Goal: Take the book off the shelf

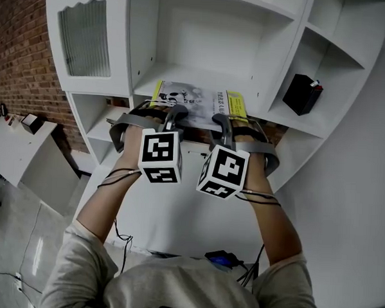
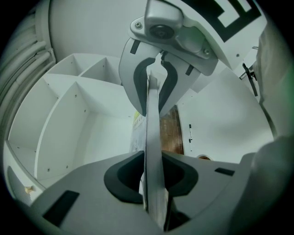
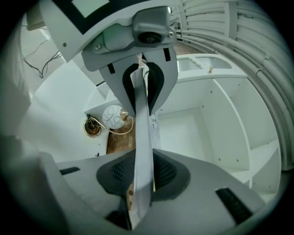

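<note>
Head view, book point(image 1: 194, 99): lies flat on the board of the white shelf point(image 1: 274, 77), in the middle compartment, with its near edge at the front lip.
Head view, grippers: the left gripper point(image 1: 172, 113) and right gripper point(image 1: 221, 123) sit side by side at that near edge. A black box point(image 1: 303, 93) rests in the compartment to the right, well apart.
Left gripper view, jaws: narrow and clamped on the book point(image 2: 154, 137), seen edge-on. The dark pads point(image 2: 126, 176) press on both faces. The other gripper is visible beyond, on the same edge.
Right gripper view, jaws: likewise narrow. The ribbed pads point(image 3: 167, 172) are closed on the book point(image 3: 142, 133), which runs up between them to the other gripper.
Stage (a judgement): both grips are taken, but the book is not yet drawn off the board.
Risk, slip: only a thin margin is held, so a quick pull could slide the covers out of the pads.
Risk, twist: uneven pulling by the two hands could skew the book against a compartment wall.
Risk, sag: once clear of the board, the unsupported far part may droop and let the pages splay.
</note>
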The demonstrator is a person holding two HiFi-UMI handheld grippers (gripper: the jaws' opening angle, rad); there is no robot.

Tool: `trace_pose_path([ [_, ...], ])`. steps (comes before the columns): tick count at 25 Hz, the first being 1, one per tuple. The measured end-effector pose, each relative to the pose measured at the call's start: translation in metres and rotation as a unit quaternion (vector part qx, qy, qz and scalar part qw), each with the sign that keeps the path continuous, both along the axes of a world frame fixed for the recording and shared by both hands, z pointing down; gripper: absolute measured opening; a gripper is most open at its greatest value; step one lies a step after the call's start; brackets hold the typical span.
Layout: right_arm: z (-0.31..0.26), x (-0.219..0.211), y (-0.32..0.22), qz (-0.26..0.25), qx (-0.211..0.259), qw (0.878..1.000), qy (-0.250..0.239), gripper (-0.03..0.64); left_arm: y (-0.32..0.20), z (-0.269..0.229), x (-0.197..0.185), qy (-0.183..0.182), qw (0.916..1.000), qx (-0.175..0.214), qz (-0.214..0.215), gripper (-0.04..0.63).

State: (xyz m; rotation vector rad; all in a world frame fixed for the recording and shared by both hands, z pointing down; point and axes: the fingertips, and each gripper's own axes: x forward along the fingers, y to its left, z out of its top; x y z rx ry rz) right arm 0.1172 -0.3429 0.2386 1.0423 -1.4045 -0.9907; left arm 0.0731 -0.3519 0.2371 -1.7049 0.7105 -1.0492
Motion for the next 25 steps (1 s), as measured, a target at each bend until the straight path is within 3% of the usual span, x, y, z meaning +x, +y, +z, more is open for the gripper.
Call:
trace_pose_path([
  [14, -0.02, -0.021, 0.052, 0.02, 0.048, 0.999, 0.007, 0.08, 0.05, -0.018, -0.021, 0.015, 0.999, 0.04, 0.017, 0.075],
  [18, -0.016, -0.032, 0.071, 0.029, 0.035, 0.999, -0.004, 0.08, 0.069, -0.011, -0.03, 0.011, 0.9994, 0.016, 0.029, 0.076],
  [25, 0.039, -0.041, 0.096, 0.043, 0.002, 0.999, -0.003, 0.081, 0.093, 0.042, -0.04, 0.0, 0.9991, -0.018, 0.039, 0.077],
])
